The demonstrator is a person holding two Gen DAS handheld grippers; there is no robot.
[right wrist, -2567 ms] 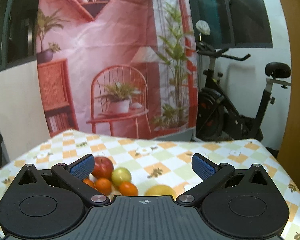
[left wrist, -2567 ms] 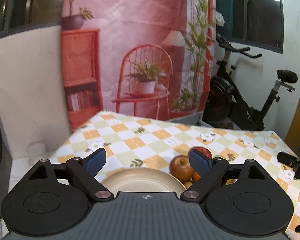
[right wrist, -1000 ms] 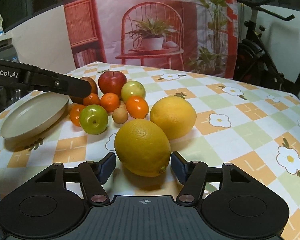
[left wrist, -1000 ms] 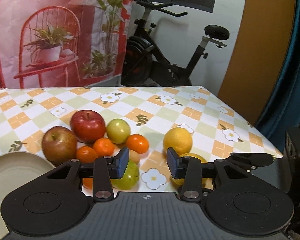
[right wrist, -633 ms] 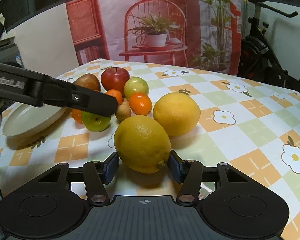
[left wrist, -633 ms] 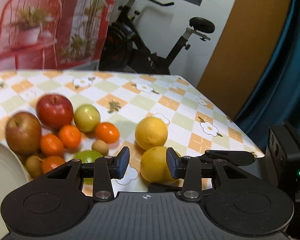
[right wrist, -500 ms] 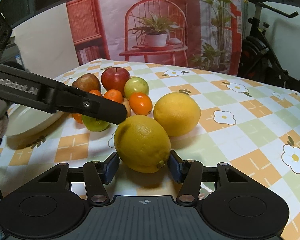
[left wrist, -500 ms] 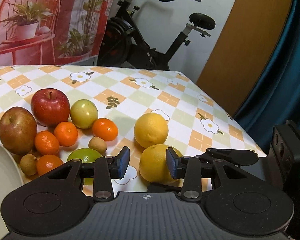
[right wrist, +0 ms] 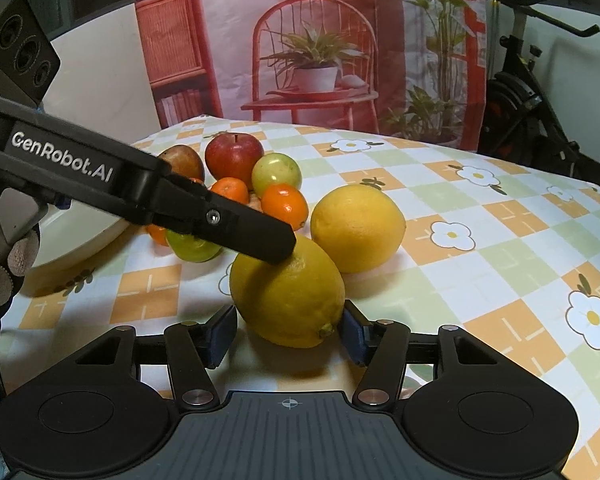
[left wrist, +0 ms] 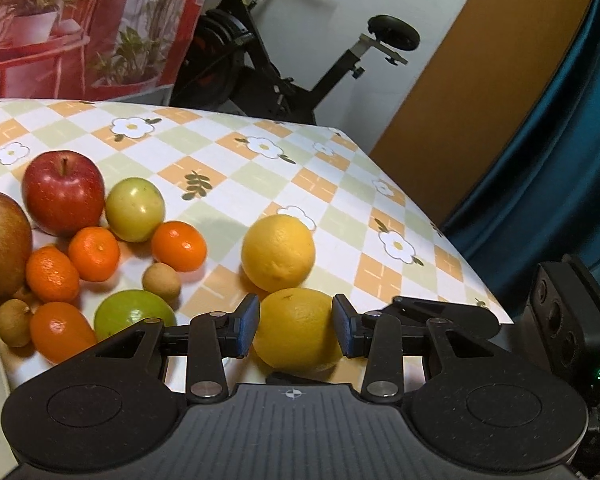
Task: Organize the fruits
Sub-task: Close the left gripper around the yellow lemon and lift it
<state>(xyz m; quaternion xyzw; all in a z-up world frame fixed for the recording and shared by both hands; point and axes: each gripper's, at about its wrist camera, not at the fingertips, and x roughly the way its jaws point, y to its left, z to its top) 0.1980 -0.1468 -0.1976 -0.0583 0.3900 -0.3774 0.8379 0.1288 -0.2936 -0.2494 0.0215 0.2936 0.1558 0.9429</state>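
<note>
I am swinging my left tool (left wrist: pixel 295 330) over from the fruit pile. It is now straddling the large yellow lemon (left wrist: pixel 300 344) on the checked surface (left wrist: pixel 340 200), and I cannot tell whether it is pinching. My right tool (right wrist: pixel 286 334) has just been opening, with its jaws flanking the lemon loosely. I am probably handing the lemon over toward the cream plate (right wrist: pixel 80 236) at ten o'clock.

Beyond my counter (left wrist: pixel 340 184), with its checked cloth of orange and green squares and white flowers, a black exercise bike (left wrist: pixel 268 60) stands by the white wall. Left of it hangs a pink backdrop (right wrist: pixel 300 40) printed with a red chair and potted plants; right, a teal curtain (left wrist: pixel 548 152).
</note>
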